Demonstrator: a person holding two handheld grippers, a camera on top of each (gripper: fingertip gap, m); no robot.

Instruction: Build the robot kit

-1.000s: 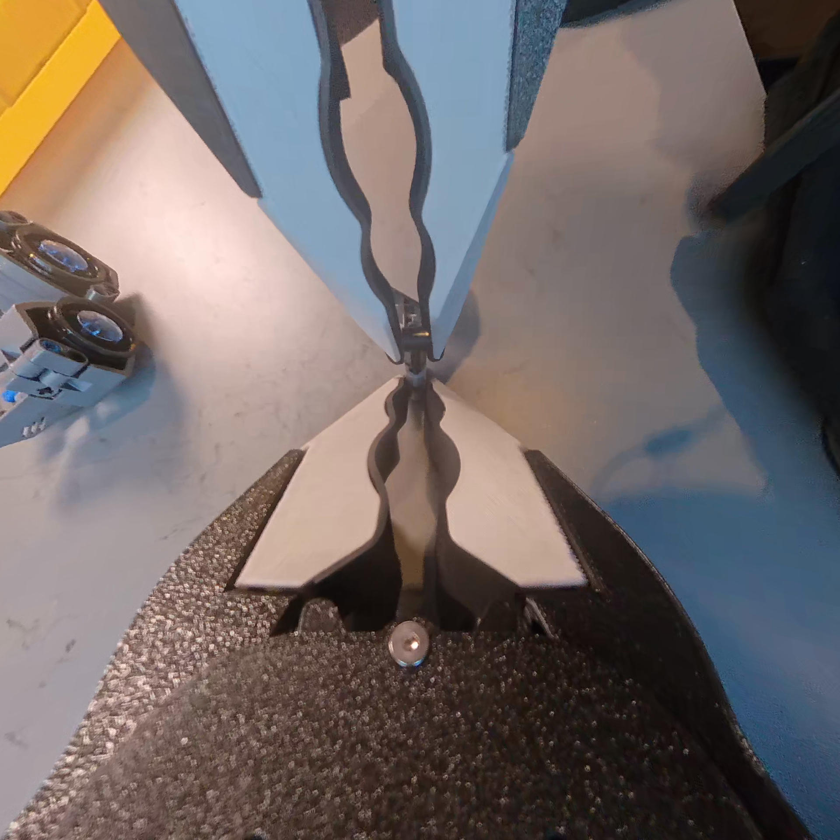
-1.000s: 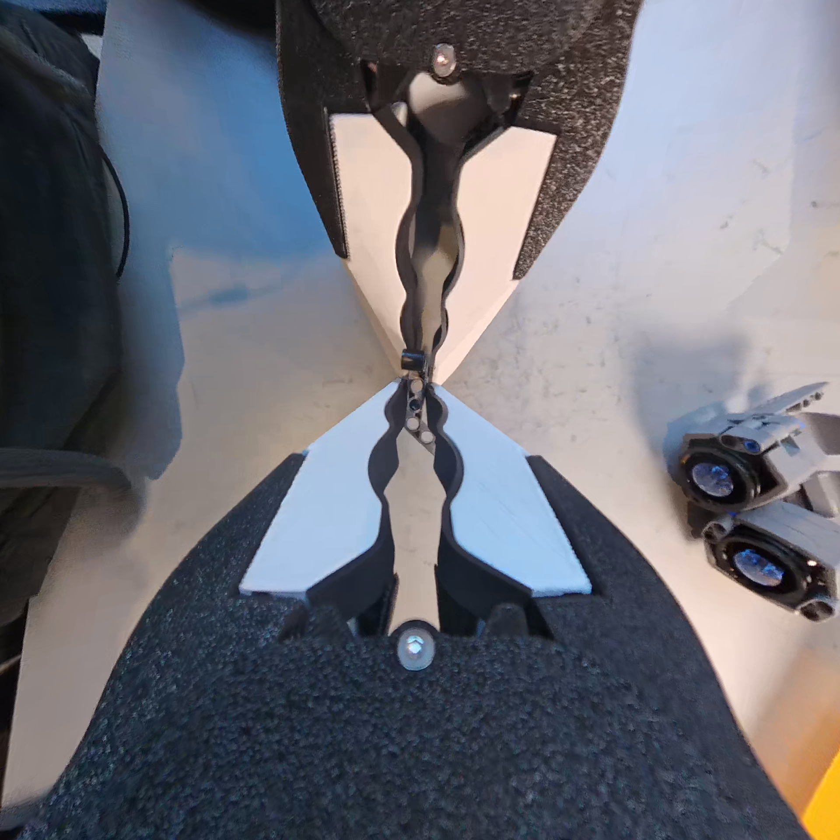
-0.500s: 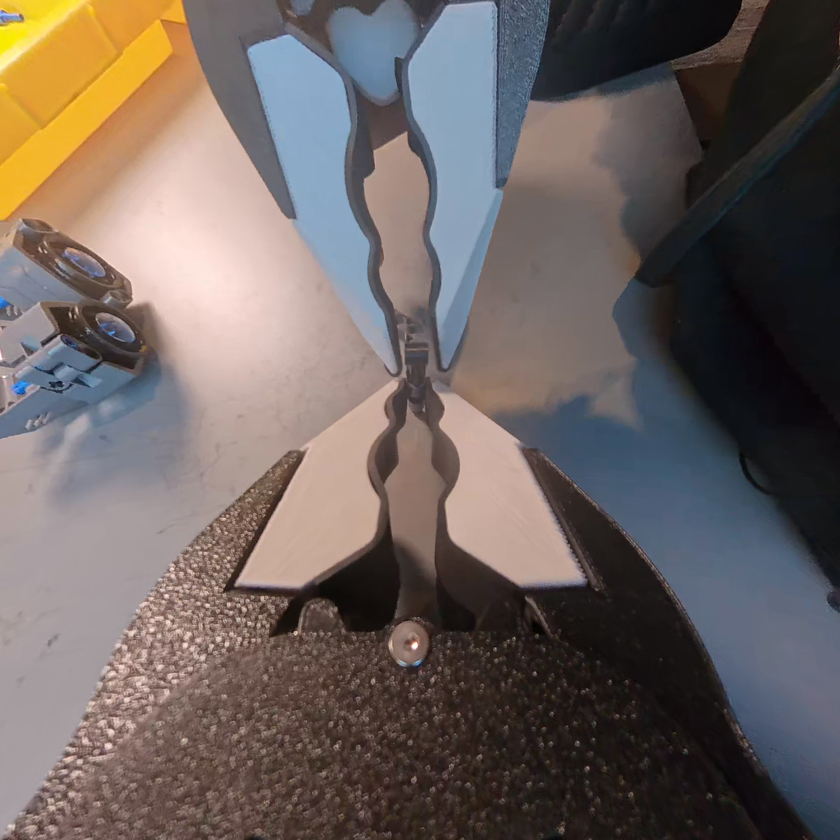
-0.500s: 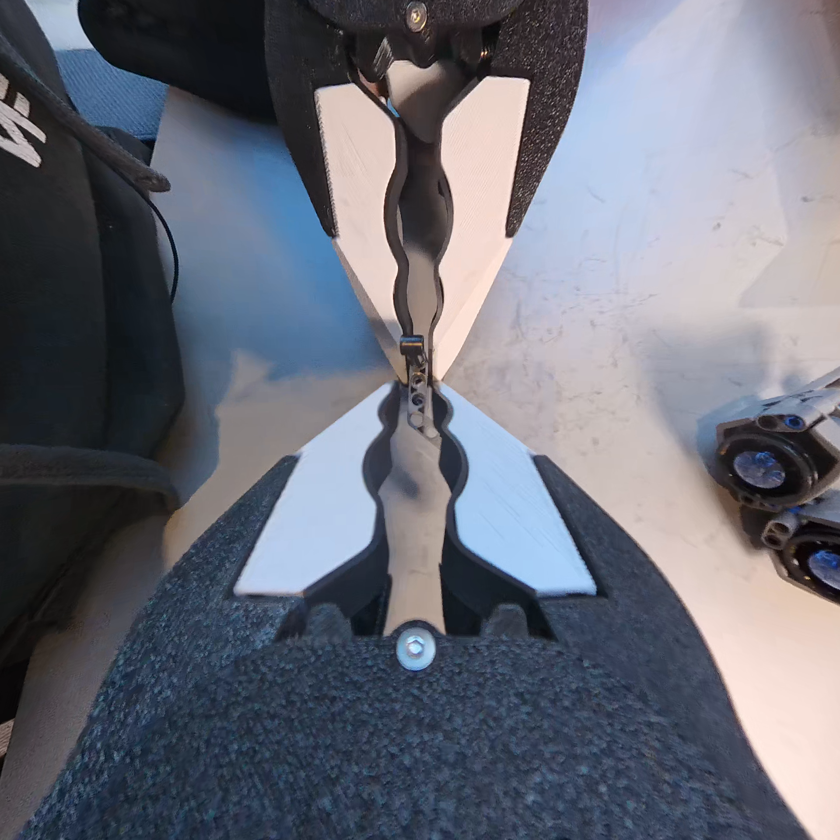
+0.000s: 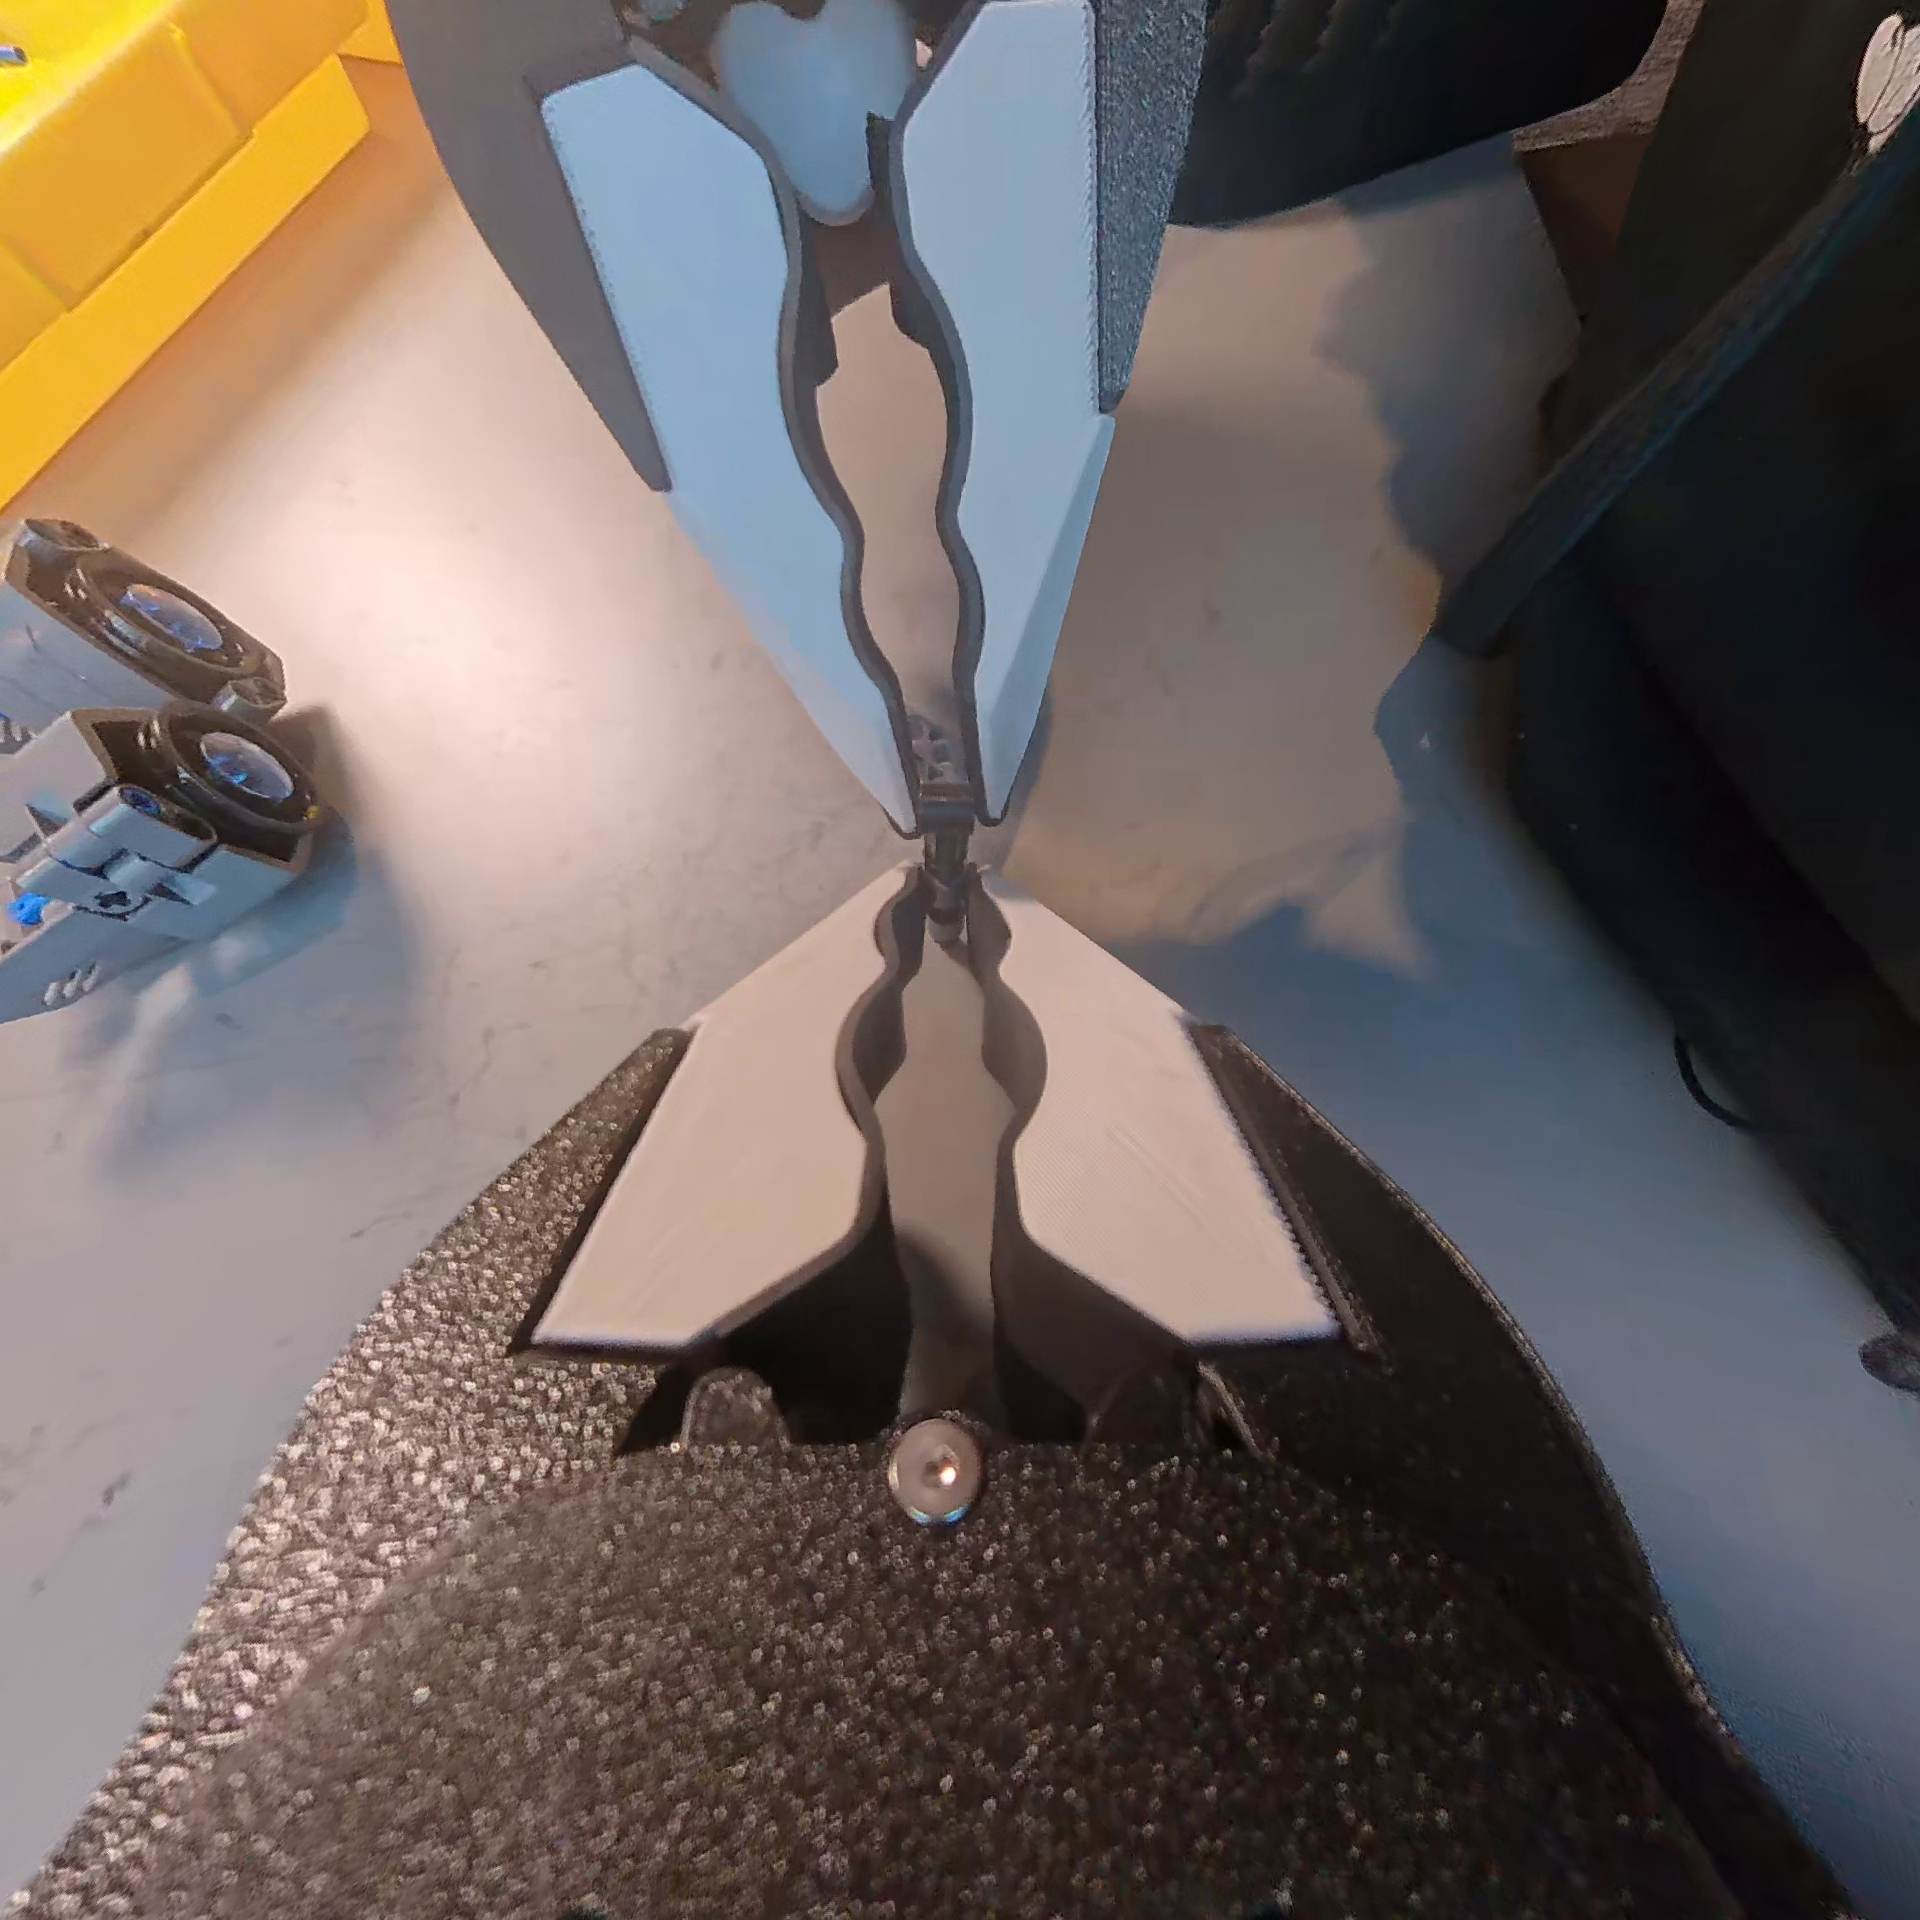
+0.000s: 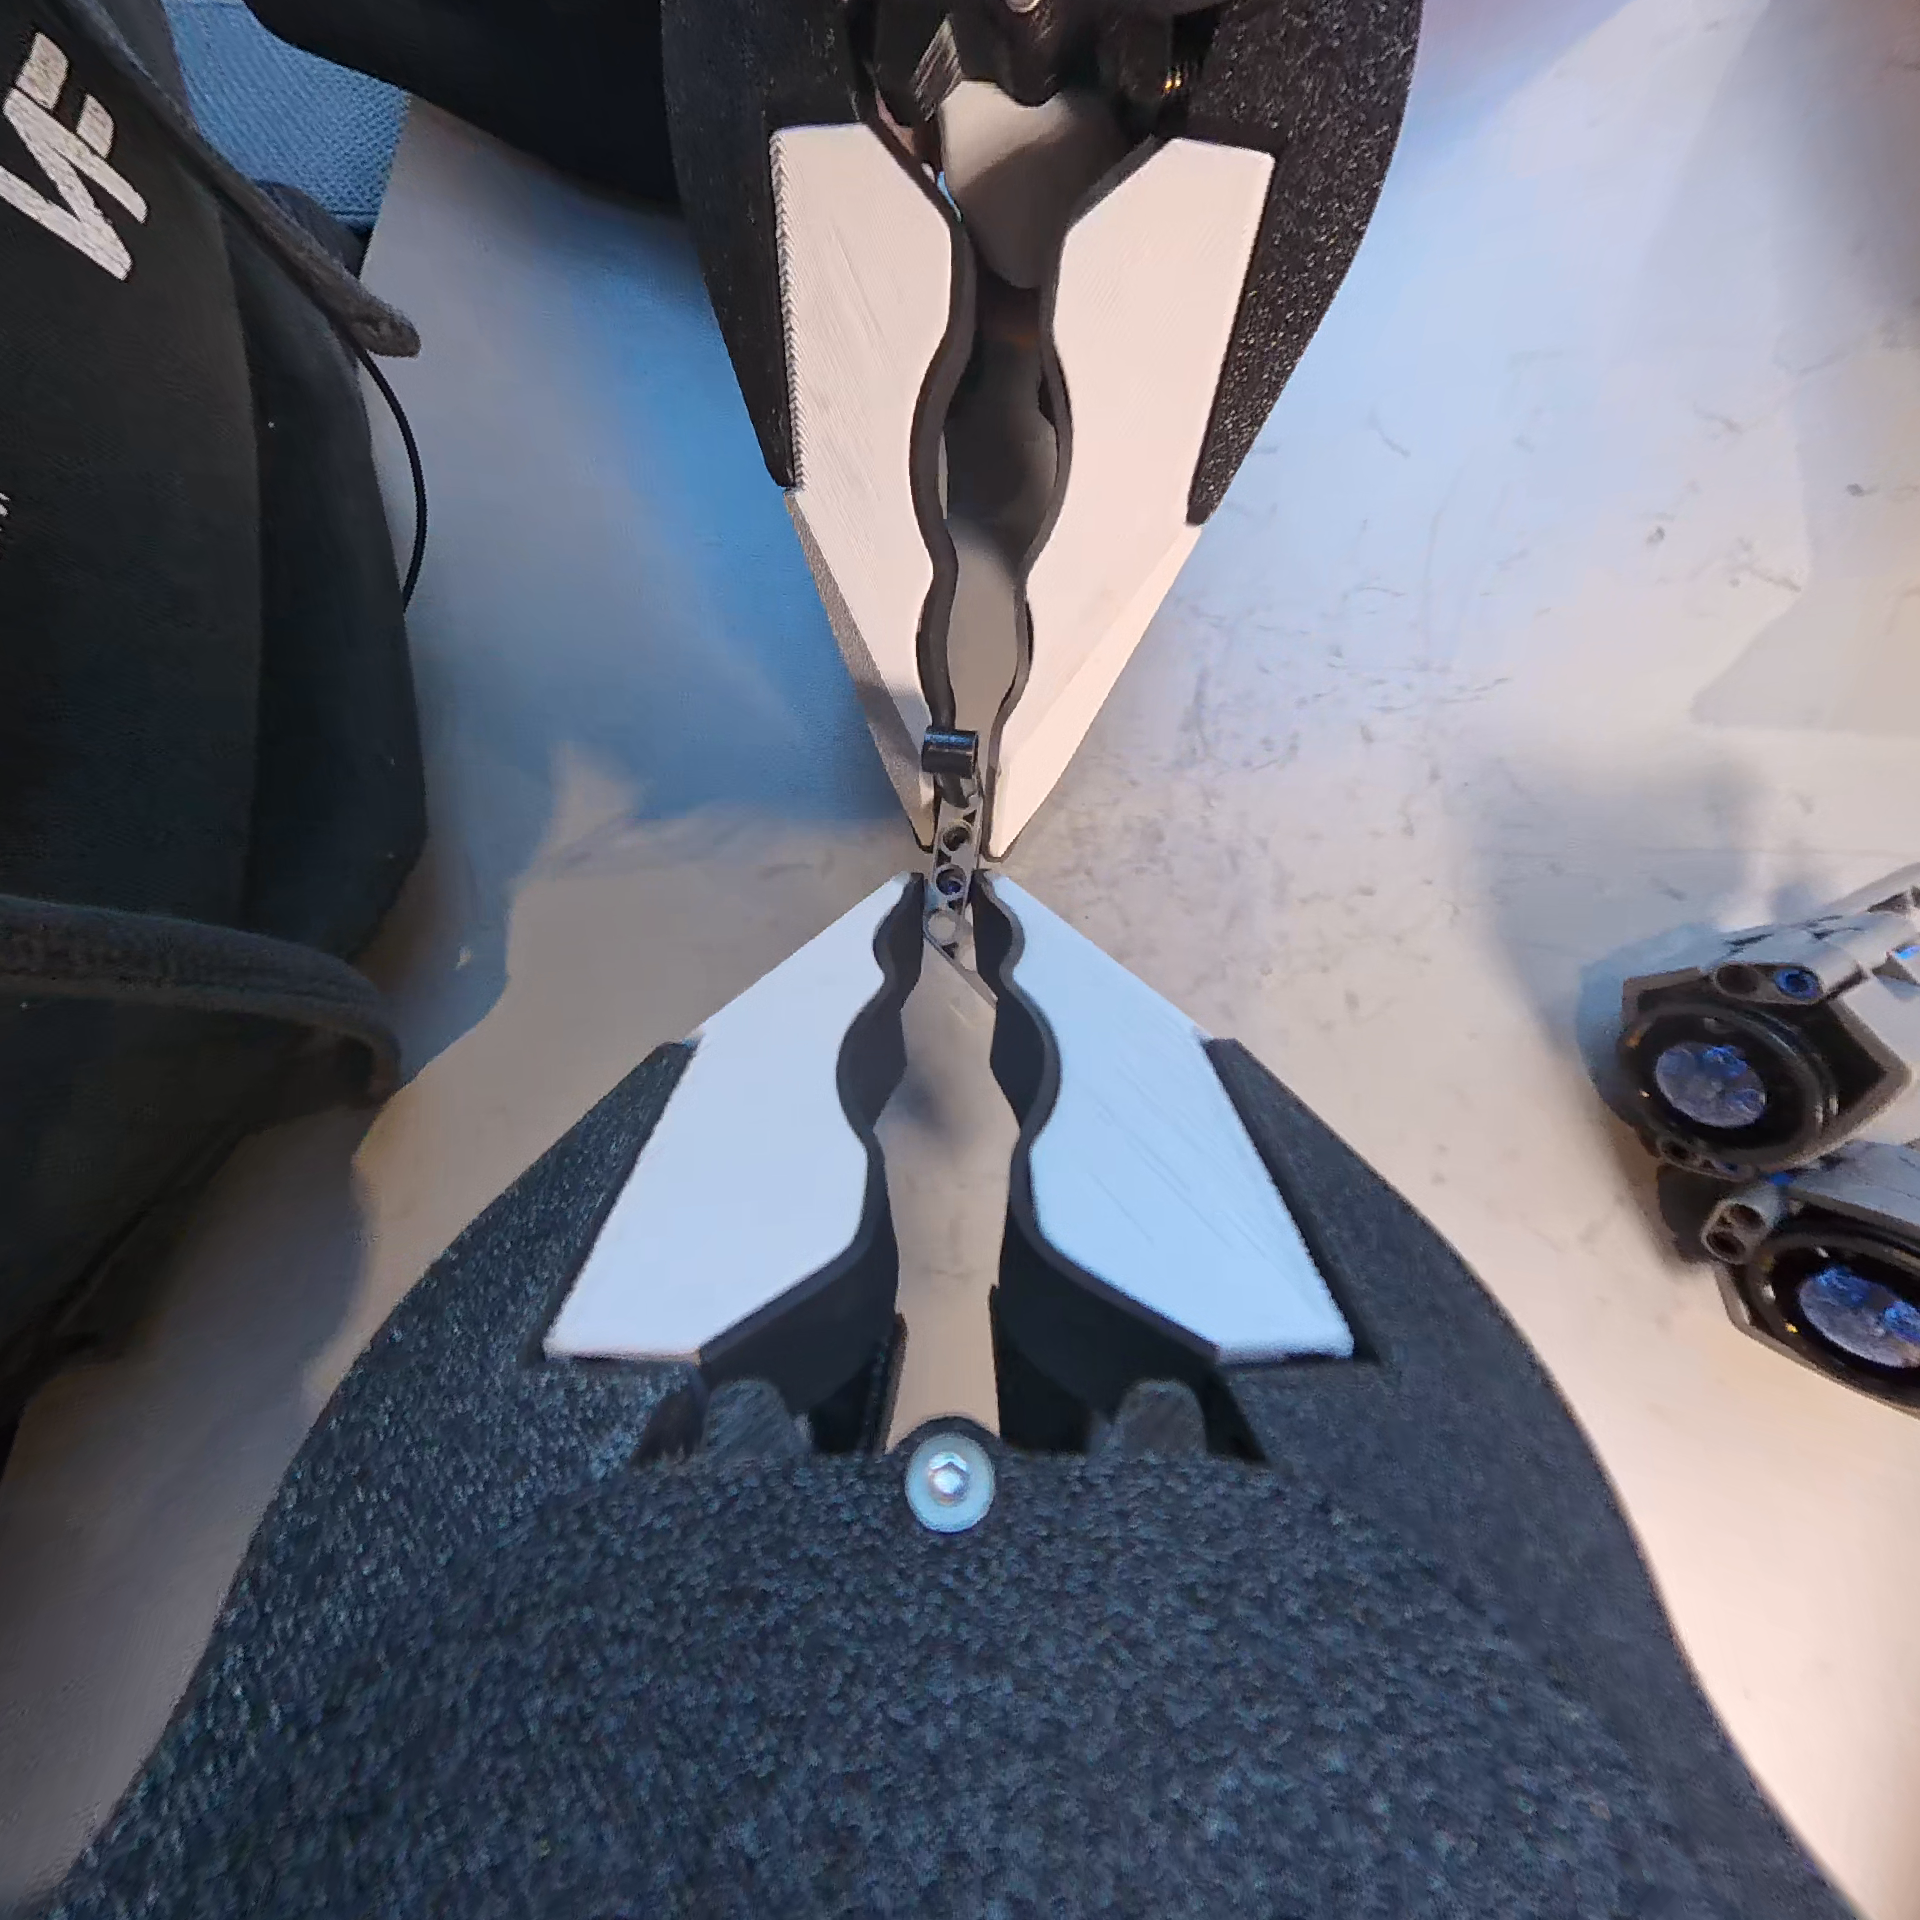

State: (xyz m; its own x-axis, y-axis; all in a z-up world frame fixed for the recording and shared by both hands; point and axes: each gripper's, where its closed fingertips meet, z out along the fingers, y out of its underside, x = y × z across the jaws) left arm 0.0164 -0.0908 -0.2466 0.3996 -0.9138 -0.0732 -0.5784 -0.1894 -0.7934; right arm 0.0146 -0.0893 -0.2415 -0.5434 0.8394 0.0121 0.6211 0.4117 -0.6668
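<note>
The left claw (image 5: 943, 906) and right claw (image 6: 954, 914) meet tip to tip, both pinched narrow on one small holed grey strip (image 6: 952, 902). Only the left view shows the yellow bin (image 5: 156, 197) far left. The grey toy model (image 6: 1787, 1174) lies right of the right claw, with open table (image 6: 1455, 520) between.

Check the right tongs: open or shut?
Shut: the right tongs pinch a small holed beam at the fingertips, tip to tip with the left tongs.

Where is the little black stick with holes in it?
In the right wrist view, the holed black beam is at the middle, pinched between the right gripper and the left gripper, above the pale table.
</note>
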